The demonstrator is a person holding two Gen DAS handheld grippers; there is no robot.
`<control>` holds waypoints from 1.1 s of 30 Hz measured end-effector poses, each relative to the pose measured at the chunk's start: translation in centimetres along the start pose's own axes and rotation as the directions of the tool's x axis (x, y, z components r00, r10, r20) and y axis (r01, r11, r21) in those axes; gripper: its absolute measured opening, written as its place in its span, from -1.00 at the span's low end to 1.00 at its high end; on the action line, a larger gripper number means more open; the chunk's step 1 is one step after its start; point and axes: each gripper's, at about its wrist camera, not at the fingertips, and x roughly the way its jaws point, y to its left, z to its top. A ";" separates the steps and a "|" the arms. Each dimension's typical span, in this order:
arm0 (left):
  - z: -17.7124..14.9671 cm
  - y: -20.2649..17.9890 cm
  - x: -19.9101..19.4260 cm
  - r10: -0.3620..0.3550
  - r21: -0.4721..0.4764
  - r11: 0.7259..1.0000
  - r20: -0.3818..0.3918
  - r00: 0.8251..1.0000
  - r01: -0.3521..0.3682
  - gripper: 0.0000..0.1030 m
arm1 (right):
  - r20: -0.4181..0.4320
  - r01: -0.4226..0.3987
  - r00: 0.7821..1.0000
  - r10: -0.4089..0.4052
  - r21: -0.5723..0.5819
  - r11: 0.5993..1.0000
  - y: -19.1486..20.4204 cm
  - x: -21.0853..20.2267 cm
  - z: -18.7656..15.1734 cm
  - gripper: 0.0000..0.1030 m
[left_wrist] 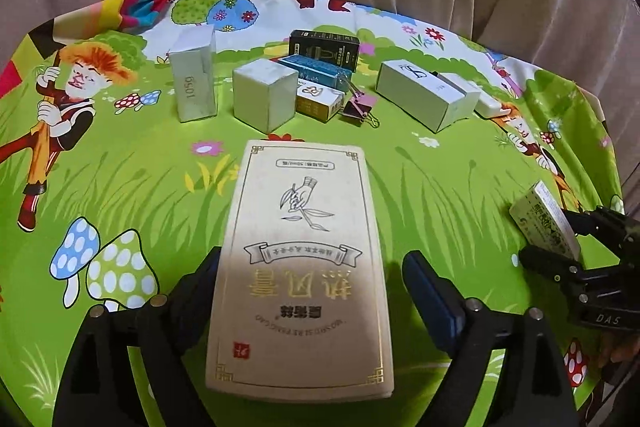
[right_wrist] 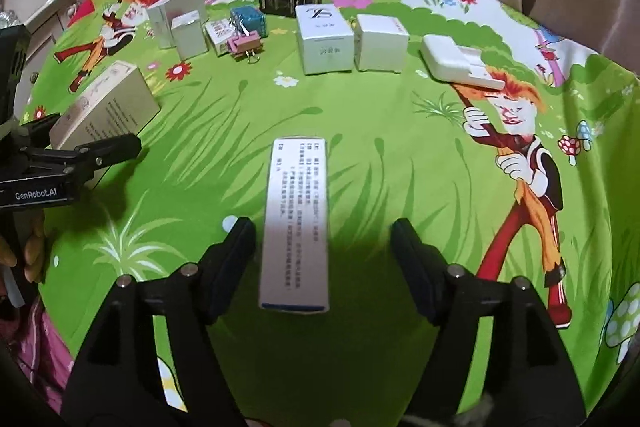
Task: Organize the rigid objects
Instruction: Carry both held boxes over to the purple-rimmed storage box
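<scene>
The left gripper (left_wrist: 310,291) has its fingers apart around a big cream cardboard box (left_wrist: 302,267). The right gripper (right_wrist: 322,259) has its fingers apart around a thin white box (right_wrist: 296,223). A tall grey box (left_wrist: 195,79) says "105g".

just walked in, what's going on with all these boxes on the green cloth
A person is sorting small boxes with two handheld grippers. The left gripper straddles a beige box, jaws open. The right gripper is open around a narrow white box. More boxes and a pink binder clip sit behind.
</scene>
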 end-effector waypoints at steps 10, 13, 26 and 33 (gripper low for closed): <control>0.0 -0.3 0.4 0.064 0.014 0.998 -0.010 0.998 -0.063 0.72 | 0.026 0.022 0.999 -0.022 0.016 1.000 0.2 0.0 -0.2 0.44; 0.1 -0.5 0.7 0.102 0.024 0.995 -0.020 0.995 -0.101 0.78 | 0.026 0.026 0.999 -0.026 0.015 1.000 0.2 0.0 -0.1 0.44; -3.3 -1.3 -2.7 0.100 0.036 0.994 0.025 0.995 -0.101 0.01 | 0.065 -0.012 0.998 0.014 -0.033 0.999 3.9 -1.8 -2.1 -0.47; -5.5 -2.6 -5.7 0.061 0.023 0.998 0.062 0.996 -0.062 0.01 | 0.181 -0.048 0.982 0.045 0.010 0.999 4.7 -6.1 -4.2 -0.46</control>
